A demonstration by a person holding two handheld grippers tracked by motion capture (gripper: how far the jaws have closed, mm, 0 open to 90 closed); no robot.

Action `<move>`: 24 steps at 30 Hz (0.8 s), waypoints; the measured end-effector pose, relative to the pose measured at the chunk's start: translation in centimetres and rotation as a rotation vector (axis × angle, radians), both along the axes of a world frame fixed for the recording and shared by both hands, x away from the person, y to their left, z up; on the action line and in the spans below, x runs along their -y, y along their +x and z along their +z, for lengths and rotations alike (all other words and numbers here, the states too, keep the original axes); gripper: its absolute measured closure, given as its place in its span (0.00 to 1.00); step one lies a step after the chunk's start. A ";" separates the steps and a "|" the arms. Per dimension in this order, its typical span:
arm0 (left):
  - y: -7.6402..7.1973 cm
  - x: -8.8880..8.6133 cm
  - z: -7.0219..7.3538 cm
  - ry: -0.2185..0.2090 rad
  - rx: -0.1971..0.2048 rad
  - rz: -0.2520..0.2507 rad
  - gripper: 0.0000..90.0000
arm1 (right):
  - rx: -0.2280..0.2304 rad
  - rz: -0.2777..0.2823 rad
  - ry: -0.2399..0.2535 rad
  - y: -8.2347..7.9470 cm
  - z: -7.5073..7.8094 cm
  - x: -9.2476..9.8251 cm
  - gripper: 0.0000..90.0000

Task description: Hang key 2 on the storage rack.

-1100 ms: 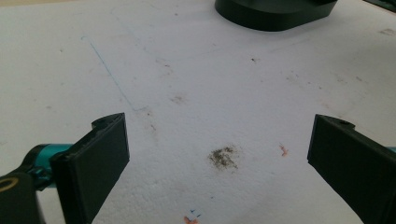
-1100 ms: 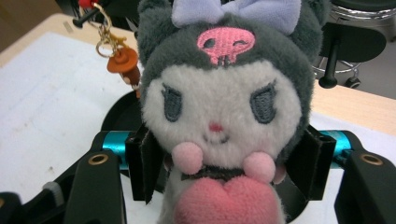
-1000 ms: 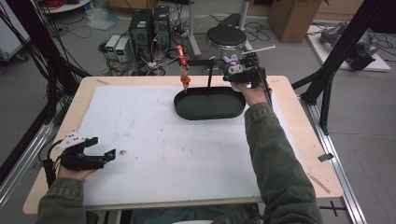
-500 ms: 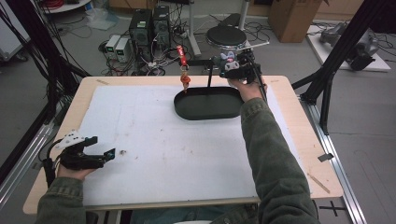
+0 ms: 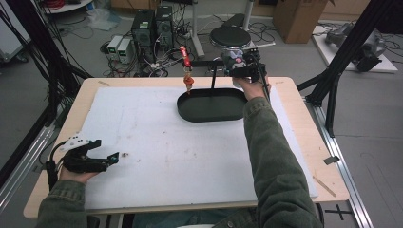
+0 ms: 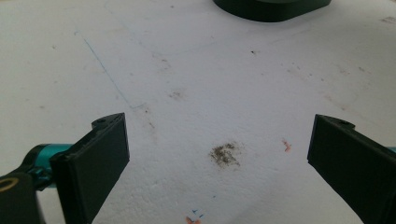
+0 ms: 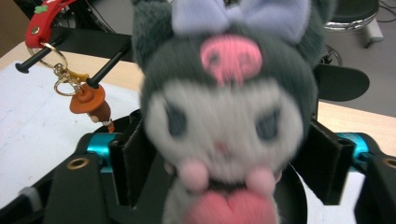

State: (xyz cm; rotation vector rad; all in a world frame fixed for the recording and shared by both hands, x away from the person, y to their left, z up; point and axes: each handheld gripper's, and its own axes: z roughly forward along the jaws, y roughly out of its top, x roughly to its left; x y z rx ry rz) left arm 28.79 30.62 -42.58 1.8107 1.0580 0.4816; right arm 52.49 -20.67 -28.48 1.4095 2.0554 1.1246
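Note:
A dark grey plush doll [image 7: 224, 107] with a lilac bow and pink hands hangs close to the camera in the right gripper view. It sits between the jaws of my right gripper [image 7: 226, 163], which have just been opening and now stand apart at its sides. In the high view that right gripper [image 5: 241, 67] is at the top of a black stand with an oval base [image 5: 211, 108]. A red strap keychain [image 5: 185, 57] with an orange charm [image 7: 88, 100] hangs from the stand's pegs. My left gripper [image 5: 110, 159] rests open and holds nothing at the board's near left corner [image 6: 219, 158].
A white foam board [image 5: 166, 147] covers the wooden table [image 5: 304, 137]. Computers, cables and a round black stool [image 5: 230, 35] stand on the floor behind. Black frame legs [image 5: 332, 90] rise at the table's right side.
My right gripper has shifted slightly left along the stand's top bar. My left gripper has stayed where it was.

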 end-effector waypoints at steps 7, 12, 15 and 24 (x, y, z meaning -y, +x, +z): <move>-0.1 0.0 0.1 -0.003 -0.002 -0.003 0.07 | 0.019 -0.006 -0.027 -0.4 0.2 -0.2 0.13; -0.1 0.1 0.1 -0.005 -0.002 -0.007 0.07 | 0.008 0.043 -0.073 -1.1 0.1 -0.4 0.04; -0.1 0.0 0.1 -0.006 0.000 -0.004 0.07 | 0.016 0.081 -0.091 -1.7 0.0 -0.6 0.01; -0.2 0.0 0.1 -0.011 -0.001 0.002 0.07 | 0.014 0.199 -0.074 -4.0 0.7 -1.9 0.00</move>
